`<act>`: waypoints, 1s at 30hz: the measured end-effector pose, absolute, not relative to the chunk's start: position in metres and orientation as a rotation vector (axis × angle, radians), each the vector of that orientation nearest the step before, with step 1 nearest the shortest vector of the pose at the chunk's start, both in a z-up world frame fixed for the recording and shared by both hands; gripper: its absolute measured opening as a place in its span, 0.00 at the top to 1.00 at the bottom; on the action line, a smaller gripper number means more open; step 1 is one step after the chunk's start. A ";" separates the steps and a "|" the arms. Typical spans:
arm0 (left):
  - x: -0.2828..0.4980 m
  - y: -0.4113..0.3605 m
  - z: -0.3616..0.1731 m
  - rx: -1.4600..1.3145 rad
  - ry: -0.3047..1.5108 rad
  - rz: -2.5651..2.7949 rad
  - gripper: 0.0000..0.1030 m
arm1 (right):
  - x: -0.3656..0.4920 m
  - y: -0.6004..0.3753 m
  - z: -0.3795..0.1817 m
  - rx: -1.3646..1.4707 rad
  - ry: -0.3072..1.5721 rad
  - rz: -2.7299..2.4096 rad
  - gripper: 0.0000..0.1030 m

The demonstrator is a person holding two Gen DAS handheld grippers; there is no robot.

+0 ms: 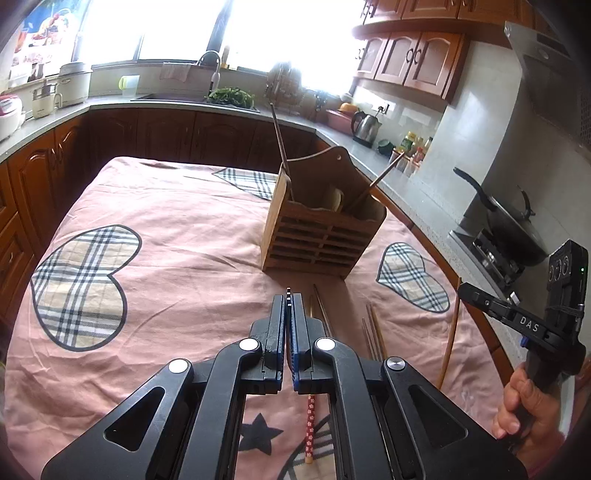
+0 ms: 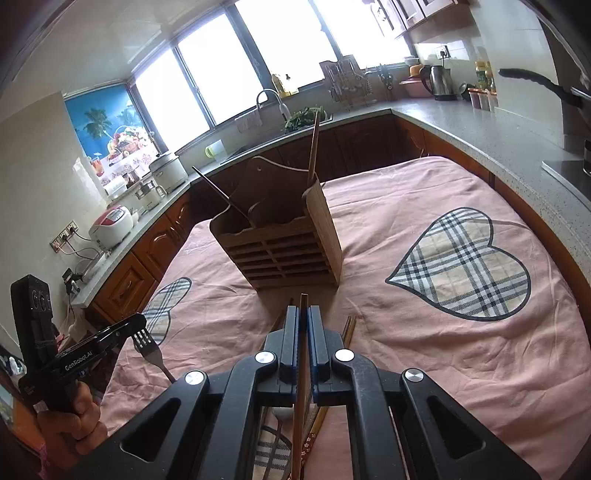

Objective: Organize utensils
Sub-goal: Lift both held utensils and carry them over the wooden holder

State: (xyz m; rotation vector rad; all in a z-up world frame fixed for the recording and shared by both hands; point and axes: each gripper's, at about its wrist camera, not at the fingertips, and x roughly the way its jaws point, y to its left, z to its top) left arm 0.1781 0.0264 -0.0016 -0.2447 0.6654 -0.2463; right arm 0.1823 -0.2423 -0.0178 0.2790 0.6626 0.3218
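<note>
A: Left hand-held gripper [image 1: 289,295]?
B: Angling down over the desk [image 1: 177,295], jaws pinching a fork [image 2: 147,345], seen only in the right view.
A: Right hand-held gripper [image 2: 303,310]?
B: Clamping a wooden chopstick [image 2: 301,369], facing the slatted wooden holder [image 2: 288,251] beyond.

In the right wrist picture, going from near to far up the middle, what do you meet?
Right gripper clamping a brown wooden chopstick → slatted wooden utensil holder → dark wood cabinets → grey countertop sink → bright windows.

Blown-out glare from the windows [image 1: 236,29] — fisheye bends edges, corners dark.
</note>
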 end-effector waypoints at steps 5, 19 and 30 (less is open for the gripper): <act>0.164 0.038 0.007 -0.282 0.621 -0.223 0.98 | 0.167 -0.243 -0.004 0.282 0.594 0.319 0.96; 0.149 0.051 0.036 -0.308 0.529 -0.199 0.98 | 0.146 -0.245 0.027 0.295 0.454 0.310 0.96; 0.158 0.053 0.056 -0.318 0.466 -0.171 0.98 | 0.149 -0.246 0.049 0.295 0.360 0.302 0.96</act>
